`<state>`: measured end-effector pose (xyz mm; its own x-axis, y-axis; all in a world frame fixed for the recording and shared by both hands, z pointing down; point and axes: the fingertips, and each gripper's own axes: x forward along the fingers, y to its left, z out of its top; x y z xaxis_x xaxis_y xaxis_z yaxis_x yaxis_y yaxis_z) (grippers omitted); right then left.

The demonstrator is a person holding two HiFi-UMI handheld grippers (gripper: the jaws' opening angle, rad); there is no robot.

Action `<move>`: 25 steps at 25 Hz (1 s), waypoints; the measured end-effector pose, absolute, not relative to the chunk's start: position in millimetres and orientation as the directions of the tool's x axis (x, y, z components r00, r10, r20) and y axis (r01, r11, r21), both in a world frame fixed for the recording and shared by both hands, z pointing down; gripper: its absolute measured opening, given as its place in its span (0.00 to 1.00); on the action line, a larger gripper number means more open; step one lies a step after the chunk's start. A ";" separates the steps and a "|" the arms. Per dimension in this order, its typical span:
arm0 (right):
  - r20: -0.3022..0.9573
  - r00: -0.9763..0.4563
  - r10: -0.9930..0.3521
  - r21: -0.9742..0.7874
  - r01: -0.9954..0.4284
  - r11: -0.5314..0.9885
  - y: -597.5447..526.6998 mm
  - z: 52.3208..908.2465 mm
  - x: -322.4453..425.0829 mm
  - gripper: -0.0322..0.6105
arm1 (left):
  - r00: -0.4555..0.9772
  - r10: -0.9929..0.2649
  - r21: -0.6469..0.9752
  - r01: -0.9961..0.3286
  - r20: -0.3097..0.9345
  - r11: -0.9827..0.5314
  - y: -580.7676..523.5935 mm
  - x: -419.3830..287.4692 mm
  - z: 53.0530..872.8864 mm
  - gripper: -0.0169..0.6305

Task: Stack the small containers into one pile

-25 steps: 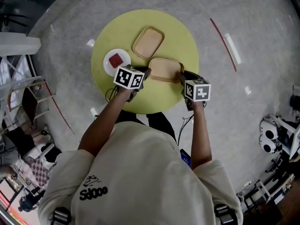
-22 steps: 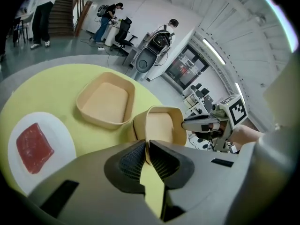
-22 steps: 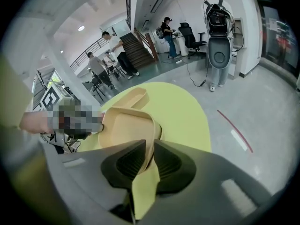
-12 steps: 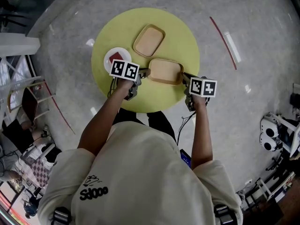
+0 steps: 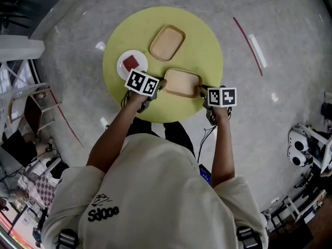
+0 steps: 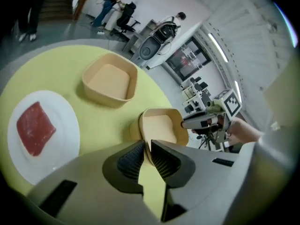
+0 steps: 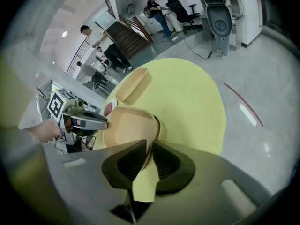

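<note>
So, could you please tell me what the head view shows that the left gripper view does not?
Only the head view: the person's shirt, the red line on the floor, and the whole round table.

Only the left gripper view: the left gripper with its jaws pinching the near container's rim, having just eased open a little, and people in the background.

Both: the near container, the far container, the plate with a red piece, and the right gripper at the near container's other end.
</note>
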<state>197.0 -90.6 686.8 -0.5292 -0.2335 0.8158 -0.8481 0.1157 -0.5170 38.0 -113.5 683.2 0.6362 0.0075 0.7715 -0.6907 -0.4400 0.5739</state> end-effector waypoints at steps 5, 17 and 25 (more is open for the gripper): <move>0.817 -0.499 -0.290 -0.475 -0.866 0.153 -88.8 685.9 197.3 0.15 | 0.587 -0.053 0.456 -0.680 0.808 -0.574 -112.4 32.9 681.4 0.20; 0.771 -0.472 -0.428 -0.482 -0.871 0.094 -91.1 688.6 189.4 0.15 | 0.606 -0.065 0.478 -0.685 0.792 -0.550 -112.5 17.9 691.0 0.23; 0.810 -0.367 -0.457 -0.346 -0.929 0.133 -86.7 677.2 194.1 0.15 | 0.576 -0.125 0.387 -0.679 0.808 -0.624 -109.8 4.0 679.4 0.24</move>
